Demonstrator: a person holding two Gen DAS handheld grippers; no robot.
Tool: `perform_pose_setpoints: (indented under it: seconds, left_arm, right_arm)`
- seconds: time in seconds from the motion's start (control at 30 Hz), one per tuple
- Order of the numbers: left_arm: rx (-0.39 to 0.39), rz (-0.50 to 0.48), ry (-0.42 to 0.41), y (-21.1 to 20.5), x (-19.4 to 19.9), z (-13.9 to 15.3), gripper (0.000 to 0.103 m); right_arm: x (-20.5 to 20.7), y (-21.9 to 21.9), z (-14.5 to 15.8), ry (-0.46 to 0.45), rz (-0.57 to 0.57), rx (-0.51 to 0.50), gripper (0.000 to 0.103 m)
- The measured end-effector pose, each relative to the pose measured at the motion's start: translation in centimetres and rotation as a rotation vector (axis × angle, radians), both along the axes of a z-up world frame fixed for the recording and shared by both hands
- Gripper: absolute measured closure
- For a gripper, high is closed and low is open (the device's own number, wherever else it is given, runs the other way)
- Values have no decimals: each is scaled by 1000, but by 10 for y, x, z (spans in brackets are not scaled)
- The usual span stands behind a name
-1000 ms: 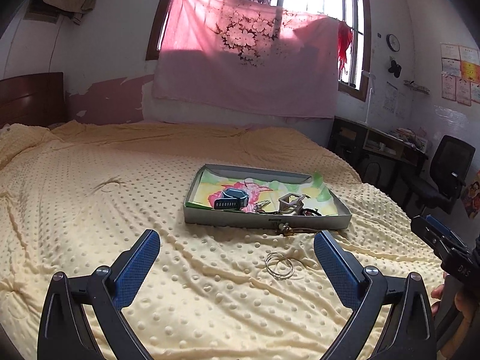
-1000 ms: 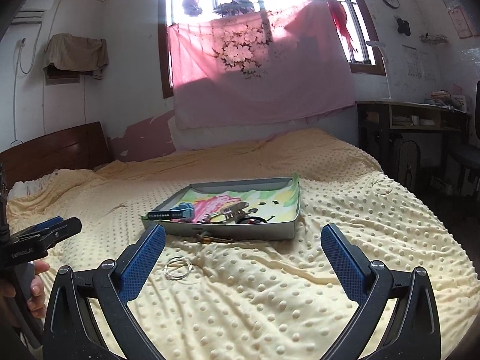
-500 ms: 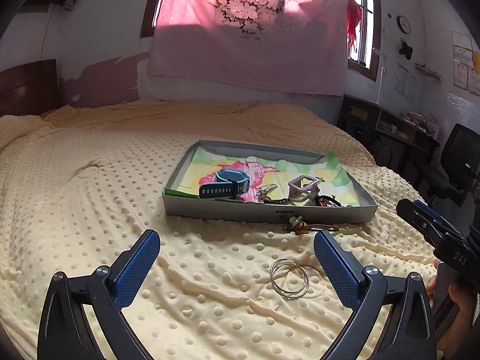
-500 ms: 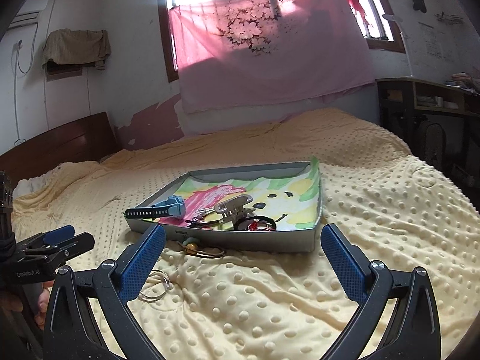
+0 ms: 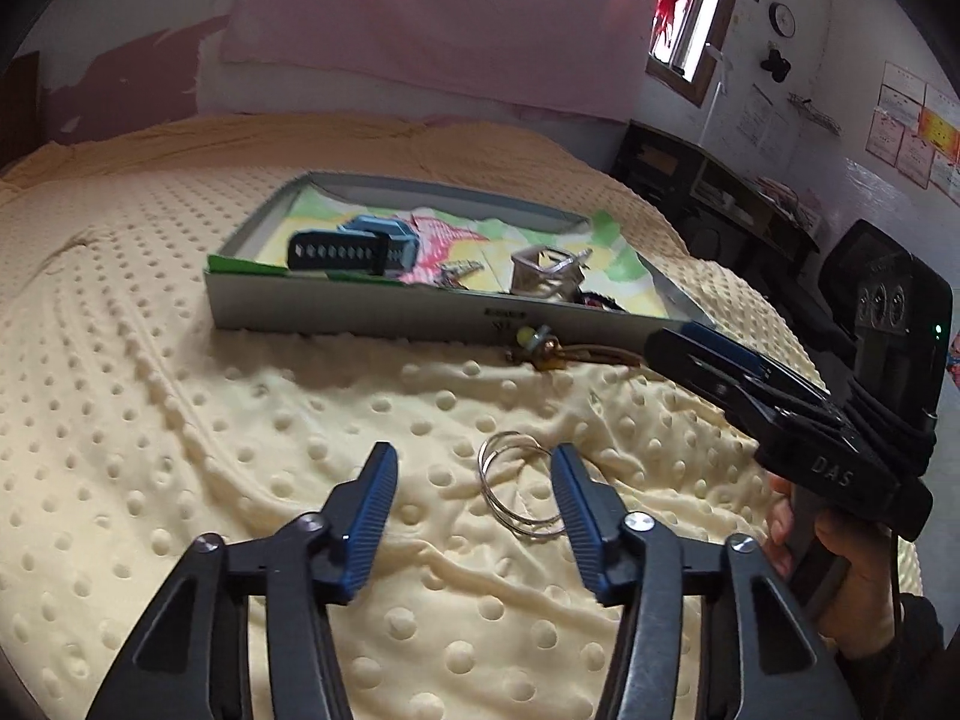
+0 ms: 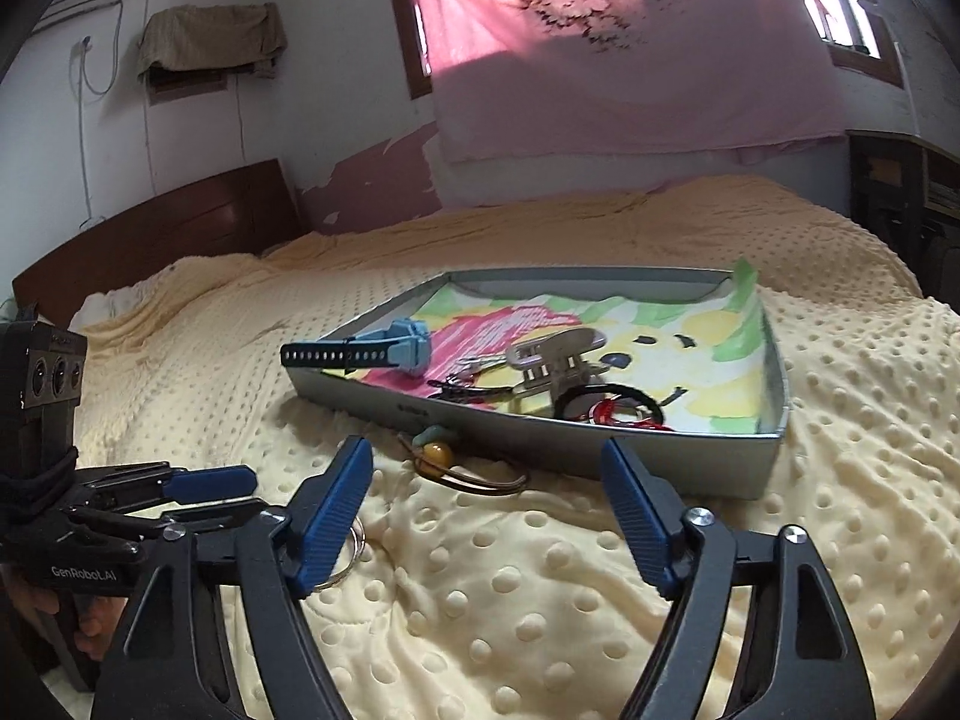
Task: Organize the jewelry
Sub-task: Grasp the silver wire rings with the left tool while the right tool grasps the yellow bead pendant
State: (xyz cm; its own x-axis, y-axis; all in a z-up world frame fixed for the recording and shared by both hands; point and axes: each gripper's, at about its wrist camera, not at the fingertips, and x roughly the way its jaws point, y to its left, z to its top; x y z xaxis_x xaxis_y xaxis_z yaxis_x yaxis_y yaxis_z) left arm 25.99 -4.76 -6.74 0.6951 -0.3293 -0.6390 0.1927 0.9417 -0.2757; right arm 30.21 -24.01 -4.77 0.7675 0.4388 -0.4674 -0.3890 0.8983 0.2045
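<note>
Thin silver rings [image 5: 513,489] lie on the yellow dotted blanket, just inside the right finger of my left gripper [image 5: 474,468], which is open and low over them. In the right wrist view the rings [image 6: 354,540] peek out behind my finger. A beaded cord bracelet [image 5: 540,348] [image 6: 438,453] lies against the front wall of the grey tray [image 5: 360,312] [image 6: 600,450]. My right gripper [image 6: 483,468] hangs open just short of the bracelet, holding nothing. The tray holds a blue watch [image 6: 384,351], a silver claw clip [image 6: 552,360] and dark hair ties [image 6: 612,408].
The bed's blanket [image 5: 180,420] spreads wide around the tray. A wooden headboard [image 6: 150,234] stands at the far left. A dark desk [image 5: 720,192] and an office chair [image 5: 870,258] stand off the bed's right side. A hand [image 5: 840,546] holds the right gripper's handle.
Both grippers have come forward and down toward the blanket. The left gripper's fingers have narrowed around the silver rings. The right gripper's fingers have also drawn closer together, near the bracelet.
</note>
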Motion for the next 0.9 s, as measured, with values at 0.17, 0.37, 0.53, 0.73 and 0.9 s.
perform_pose_setpoints:
  seconds: [0.17,0.37,0.53,0.73,0.9]
  left_arm:
    - [-27,-21,64,-3,9,-14,67]
    - [-74,-34,88,3,13,-24,82]
    - [-77,-47,83,2,14,-24,82]
    - [-57,-59,79,-3,13,-25,92]
    - [-62,-58,70,-1,11,-25,94]
  right_arm:
    - [9,15,-7,17,33,-31,38]
    - [13,21,-15,46,47,-52,64]
    - [14,21,-18,61,52,-58,74]
    - [14,25,-23,87,56,-81,83]
    - [11,27,-22,83,61,-89,91]
